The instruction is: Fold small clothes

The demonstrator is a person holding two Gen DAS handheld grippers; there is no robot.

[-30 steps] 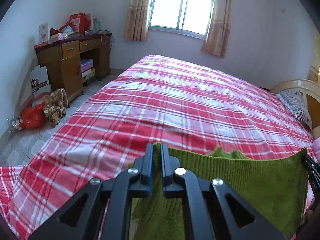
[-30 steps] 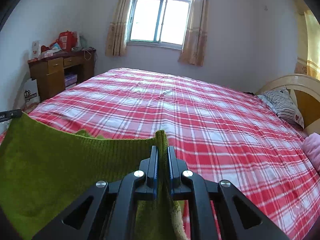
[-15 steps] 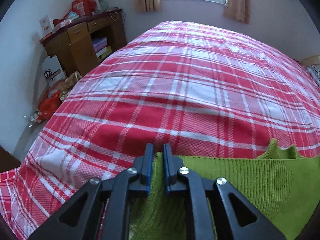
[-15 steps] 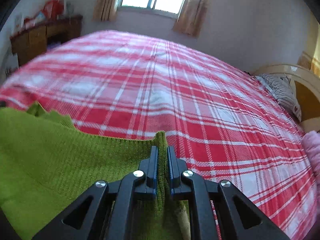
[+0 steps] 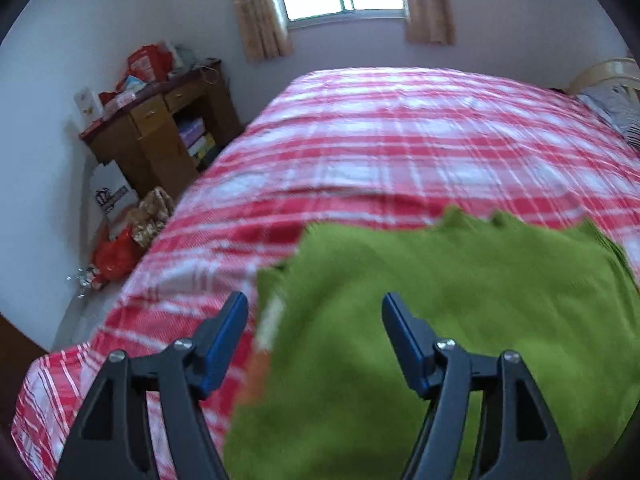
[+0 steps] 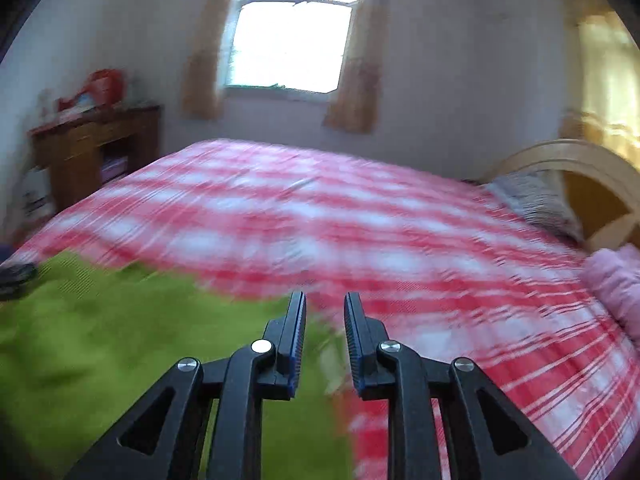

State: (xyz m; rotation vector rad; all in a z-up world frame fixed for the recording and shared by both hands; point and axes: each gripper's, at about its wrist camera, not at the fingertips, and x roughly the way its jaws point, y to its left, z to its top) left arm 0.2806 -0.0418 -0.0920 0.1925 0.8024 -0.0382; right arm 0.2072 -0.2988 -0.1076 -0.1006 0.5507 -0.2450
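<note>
A green knitted garment (image 5: 440, 300) lies spread on the red plaid bedspread (image 5: 400, 140). My left gripper (image 5: 314, 308) hangs over the garment's left edge, its jaws wide apart and still opening, gripping nothing. In the right wrist view the same garment (image 6: 120, 340) fills the lower left. My right gripper (image 6: 325, 304) is over its right edge; the jaws are opening, with a narrow gap and no cloth pinched between the pads. Both views are blurred by motion.
A wooden desk (image 5: 160, 136) piled with clutter stands by the left wall, with bags on the floor beside it (image 5: 120, 248). A striped pillow (image 6: 536, 200) and a headboard (image 6: 592, 184) lie at the right. A pink cloth (image 6: 616, 284) rests near the bed's right side.
Both grippers have let go of the green garment's top edge and opened. The garment dropped flat onto the bed. Both cameras tipped down, then back up, and pulled back.
</note>
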